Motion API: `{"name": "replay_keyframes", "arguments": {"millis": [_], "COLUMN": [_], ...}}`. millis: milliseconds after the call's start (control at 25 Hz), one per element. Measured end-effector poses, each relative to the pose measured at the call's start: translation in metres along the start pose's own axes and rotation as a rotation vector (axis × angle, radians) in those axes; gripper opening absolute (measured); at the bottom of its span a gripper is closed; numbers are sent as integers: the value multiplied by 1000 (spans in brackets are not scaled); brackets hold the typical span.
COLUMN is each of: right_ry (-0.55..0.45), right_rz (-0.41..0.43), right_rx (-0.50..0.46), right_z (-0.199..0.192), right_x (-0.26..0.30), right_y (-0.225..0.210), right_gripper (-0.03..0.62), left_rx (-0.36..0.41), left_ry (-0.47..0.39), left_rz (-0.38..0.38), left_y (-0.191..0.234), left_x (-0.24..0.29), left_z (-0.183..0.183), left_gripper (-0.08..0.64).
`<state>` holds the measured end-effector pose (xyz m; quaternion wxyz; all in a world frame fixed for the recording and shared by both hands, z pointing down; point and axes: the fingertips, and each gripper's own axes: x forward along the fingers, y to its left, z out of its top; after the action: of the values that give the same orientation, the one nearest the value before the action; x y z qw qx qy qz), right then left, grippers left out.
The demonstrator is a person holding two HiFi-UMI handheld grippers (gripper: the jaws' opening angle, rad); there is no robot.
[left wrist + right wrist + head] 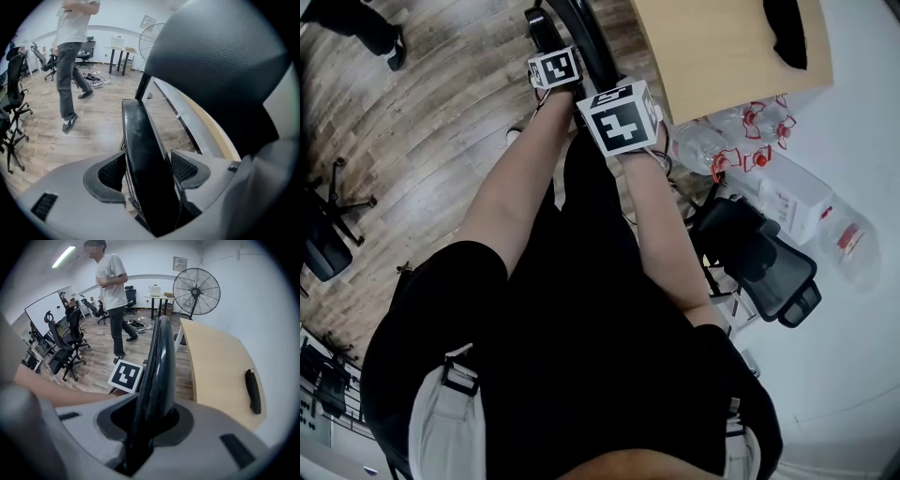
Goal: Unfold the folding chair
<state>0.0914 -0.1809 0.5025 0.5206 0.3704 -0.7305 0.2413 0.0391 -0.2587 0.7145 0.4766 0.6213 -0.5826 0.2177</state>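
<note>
The folded black chair (578, 28) stands upright in front of me on the wooden floor. In the left gripper view its black panel (140, 140) runs between the jaws of my left gripper (147, 171), which stands open with a small gap at the left pad (110, 173). Only that gripper's marker cube (553, 68) shows in the head view. My right gripper (150, 420) is shut on the chair's thin black edge (161, 352), and its marker cube (619, 117) sits just right of the left one. The chair's lower part is hidden by my arms.
A light wooden table (722, 47) stands close on the right with a black object (252, 390) on it. Water bottles (741, 141) and a black office chair (759, 262) lie beside me. A person (112, 296) walks across the floor; a fan (197, 289) stands behind.
</note>
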Motion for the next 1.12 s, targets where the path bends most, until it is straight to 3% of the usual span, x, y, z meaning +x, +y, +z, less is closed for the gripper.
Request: {"name": "replay_keyframes", "arguments": {"millis": [240,440,680,840,1120], "right_ry": [2,-7,4,1,7], "right_rz": [1,17,43,67,74], "right_rx": [-1,32,8,28,22], "right_z": [-3,-5,-5,-4,-3], "right_x": [1,1,1,0,3], "right_y": [-4,-7,2,10,16], "right_gripper": [66,66,66,66,66], "left_rx": [9,8,28,-23,-21], "left_ry": [2,9,-16,27,29], "left_rz": [-15,-21,15,-54,-94], "left_y": [2,3,30,27,41], "left_x": [4,-1,-14,-26,-18], "left_z": [-6,-6,1,-5,-12], "left_gripper": [290,228,218,214,213]}}
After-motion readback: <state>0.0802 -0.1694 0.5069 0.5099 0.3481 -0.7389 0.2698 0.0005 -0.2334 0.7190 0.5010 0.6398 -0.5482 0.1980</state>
